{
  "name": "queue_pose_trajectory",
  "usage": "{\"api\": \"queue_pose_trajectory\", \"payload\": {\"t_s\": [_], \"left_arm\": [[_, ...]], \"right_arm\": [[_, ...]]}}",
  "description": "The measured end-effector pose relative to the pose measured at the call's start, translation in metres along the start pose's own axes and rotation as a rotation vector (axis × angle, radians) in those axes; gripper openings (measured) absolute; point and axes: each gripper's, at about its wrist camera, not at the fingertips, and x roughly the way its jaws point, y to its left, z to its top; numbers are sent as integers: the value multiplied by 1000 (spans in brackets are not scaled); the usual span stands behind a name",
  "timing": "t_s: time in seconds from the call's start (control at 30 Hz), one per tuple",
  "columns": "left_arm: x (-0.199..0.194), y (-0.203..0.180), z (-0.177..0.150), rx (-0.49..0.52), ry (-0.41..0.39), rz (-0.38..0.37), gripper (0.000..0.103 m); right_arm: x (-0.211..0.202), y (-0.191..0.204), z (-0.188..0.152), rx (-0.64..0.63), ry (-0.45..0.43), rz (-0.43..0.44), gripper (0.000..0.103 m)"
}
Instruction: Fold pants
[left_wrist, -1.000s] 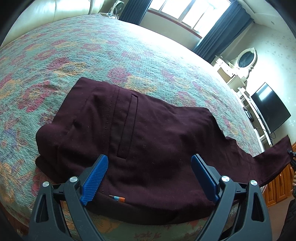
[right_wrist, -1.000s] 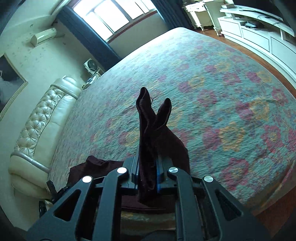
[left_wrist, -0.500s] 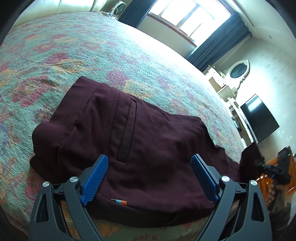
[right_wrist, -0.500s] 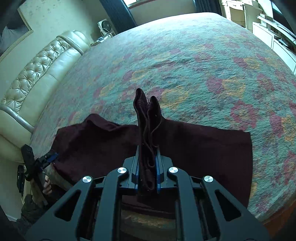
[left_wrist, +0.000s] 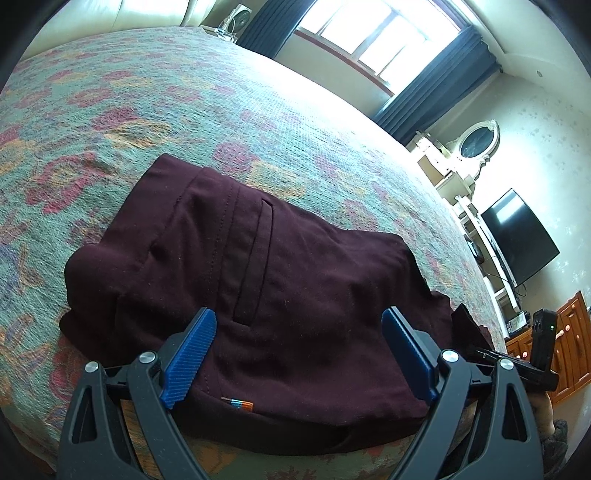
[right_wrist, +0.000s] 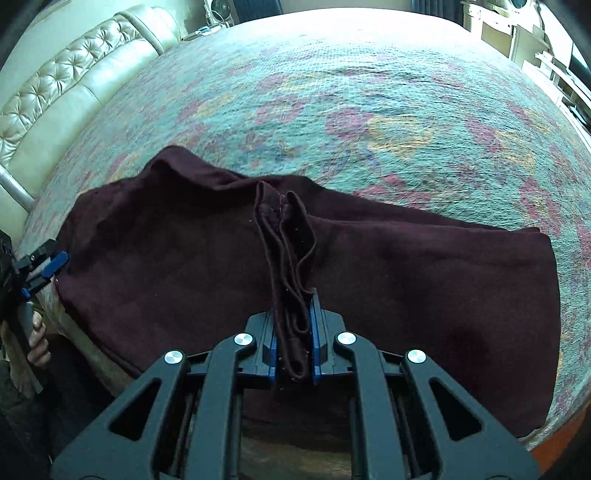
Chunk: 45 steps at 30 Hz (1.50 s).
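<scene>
Dark maroon pants (left_wrist: 280, 280) lie near the front edge of a bed, back pocket up. My left gripper (left_wrist: 299, 343) hovers open over the waist end, its blue pads (left_wrist: 190, 350) wide apart with nothing between them. My right gripper (right_wrist: 293, 306) is shut on the bunched leg hems (right_wrist: 284, 229), held low over the folded-over legs (right_wrist: 424, 280). In the right wrist view the left gripper (right_wrist: 44, 269) shows at the far left, held by a hand. The right gripper (left_wrist: 517, 363) shows at the right edge of the left wrist view.
A floral bedspread (right_wrist: 369, 92) covers the bed. A tufted cream headboard (right_wrist: 55, 99) stands at the left. A window with dark curtains (left_wrist: 428, 96), a white dresser with an oval mirror (left_wrist: 476, 140) and a wall television (left_wrist: 517, 236) are beyond the bed.
My right gripper has swung left and down with the hems, so the legs now lie doubled over on the bed. The left gripper has hardly moved and stays open.
</scene>
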Motion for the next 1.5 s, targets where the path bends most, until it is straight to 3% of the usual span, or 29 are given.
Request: {"api": "queue_pose_trajectory", "payload": {"t_s": [0.2, 0.47, 0.5, 0.6, 0.67, 0.73, 0.8, 0.83, 0.9, 0.97, 1.07, 1.17, 1.2, 1.23, 1.37, 1.5], "left_arm": [[2, -2, -1, 7, -3, 8, 90], [4, -7, -3, 6, -6, 7, 90], [4, -7, -3, 7, -13, 4, 90], [4, -7, -3, 8, -13, 5, 90], [3, -6, -3, 10, -14, 3, 90], [3, -5, -3, 10, -14, 1, 90], [4, -5, -3, 11, -15, 1, 90], [4, -4, -3, 12, -15, 1, 90], [5, -5, -3, 15, -16, 3, 90], [5, -5, -3, 16, -18, 4, 90], [4, -5, -5, 16, -22, 7, 90], [4, -5, -5, 20, -24, 11, 90], [4, -6, -5, 26, -24, 14, 90], [4, -6, -5, 31, -24, 18, 90], [6, -11, -6, 55, -24, 37, 90], [6, -11, -6, 58, -24, 39, 90]], "right_arm": [[3, 8, -2, -4, 2, -23, 17], [2, 26, -2, -10, -9, 27, 26], [1, 28, -3, 1, -6, 72, 26], [2, 34, -5, 52, 45, 323, 26], [-9, 30, -4, 56, 21, 414, 26], [-32, 8, 3, 76, -37, 461, 26], [-62, -40, 15, 155, -121, 467, 29], [-75, -68, 18, 202, -154, 453, 42], [-96, -135, 21, 301, -208, 358, 51], [-101, -191, 19, 382, -203, 269, 51], [-75, -248, 12, 495, -105, 268, 51], [-51, -262, 8, 521, -69, 341, 48], [-48, -261, 9, 512, -77, 371, 24], [-43, -260, 9, 515, -67, 379, 19], [-40, -264, 4, 536, -76, 429, 18], [-55, -274, -19, 592, -76, 533, 31]]}}
